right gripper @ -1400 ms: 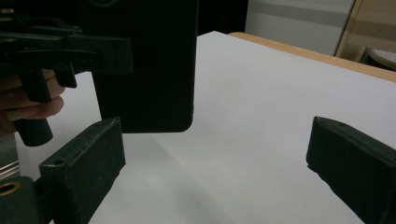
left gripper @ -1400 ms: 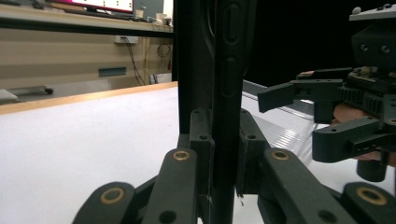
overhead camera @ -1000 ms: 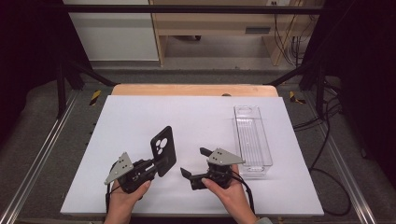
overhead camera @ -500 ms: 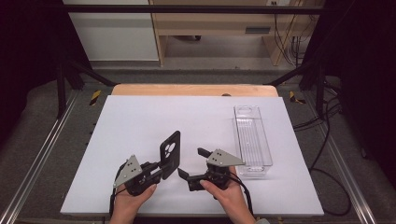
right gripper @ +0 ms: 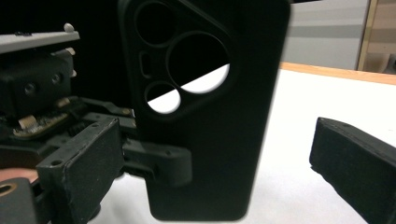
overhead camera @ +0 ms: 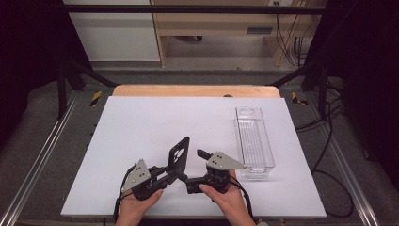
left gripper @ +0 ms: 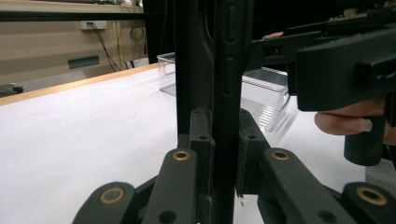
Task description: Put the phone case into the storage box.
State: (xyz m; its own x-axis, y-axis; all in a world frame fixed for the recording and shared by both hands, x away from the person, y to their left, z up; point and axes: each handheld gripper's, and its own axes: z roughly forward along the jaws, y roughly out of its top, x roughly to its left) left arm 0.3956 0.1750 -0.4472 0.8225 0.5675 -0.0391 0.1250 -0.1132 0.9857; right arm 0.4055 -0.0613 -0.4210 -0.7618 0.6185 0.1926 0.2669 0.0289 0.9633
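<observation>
A black phone case [overhead camera: 179, 153] with round camera cut-outs stands upright above the white table. My left gripper [overhead camera: 172, 176] is shut on its lower end. In the left gripper view both pads [left gripper: 201, 135] press the thin edge of the case [left gripper: 224, 70]. My right gripper [overhead camera: 195, 167] faces it from the right and is open. In the right gripper view the case [right gripper: 210, 93] stands between the two wide-apart pads [right gripper: 79, 163], touching neither. The left gripper's clamp [right gripper: 159, 163] shows low on the case.
A clear, long plastic bin [overhead camera: 254, 141] lies at the right of the white table sheet [overhead camera: 141, 122], close beside my right hand [overhead camera: 230, 197]. The bin [left gripper: 266, 98] also lies behind the case in the left gripper view. A wooden table edge [overhead camera: 193, 90] runs along the back.
My left gripper has carried the case to the right and turned it more edge-on to the camera. The case now stands between the right gripper's jaws. The right hand has barely moved.
</observation>
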